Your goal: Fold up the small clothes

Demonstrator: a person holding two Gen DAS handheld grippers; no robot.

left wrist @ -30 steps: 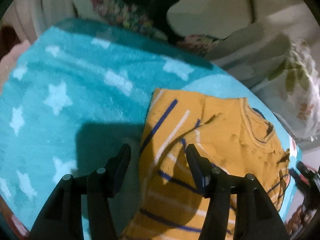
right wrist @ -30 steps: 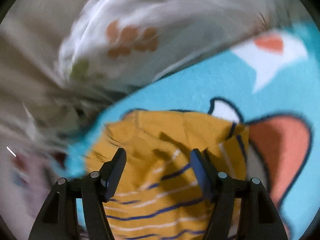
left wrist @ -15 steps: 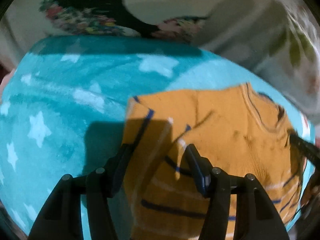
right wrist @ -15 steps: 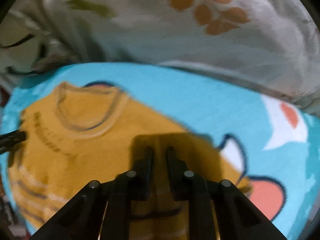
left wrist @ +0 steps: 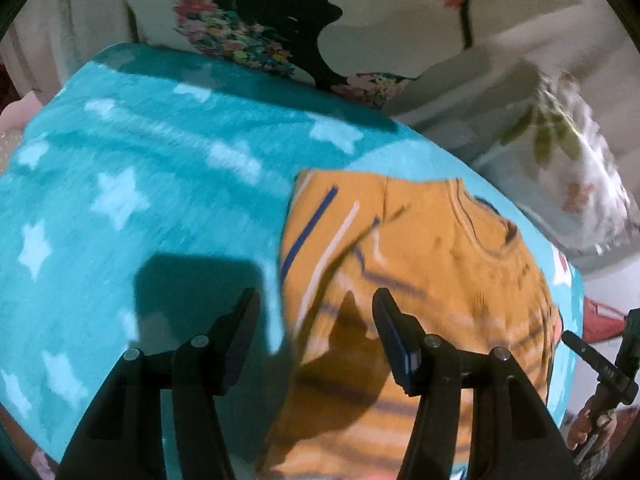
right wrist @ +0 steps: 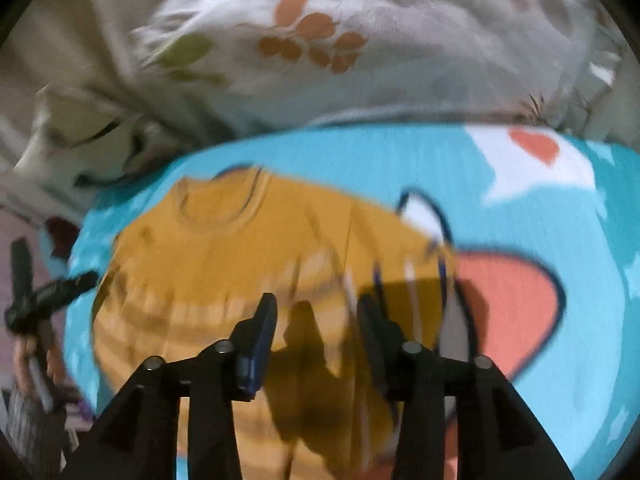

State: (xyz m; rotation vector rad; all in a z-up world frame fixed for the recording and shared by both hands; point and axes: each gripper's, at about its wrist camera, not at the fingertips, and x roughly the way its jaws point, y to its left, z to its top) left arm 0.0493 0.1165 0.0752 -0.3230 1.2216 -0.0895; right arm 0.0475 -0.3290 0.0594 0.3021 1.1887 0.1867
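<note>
A small mustard-yellow striped sweater (left wrist: pixel 432 264) lies on a turquoise blanket (left wrist: pixel 140 208), sleeves folded in, collar at the far end. My left gripper (left wrist: pixel 316 304) is open and empty, above the sweater's left edge. The sweater also shows in the right wrist view (right wrist: pixel 248 264), collar far left. My right gripper (right wrist: pixel 316 308) is open and empty, above the sweater's right side. Each gripper shows at the edge of the other's view: the right one (left wrist: pixel 600 360) and the left one (right wrist: pixel 44 296).
White bedding with orange and green leaf prints (right wrist: pixel 320 40) lies beyond the blanket. A cream pillow with a black silhouette print (left wrist: pixel 280 20) lies behind it. The blanket has a cartoon print with a coral patch (right wrist: pixel 508 304) right of the sweater.
My right gripper was shut half a second ago and is open now, drawn back a little. My left gripper stayed open and shifted slightly left of the sweater's edge.
</note>
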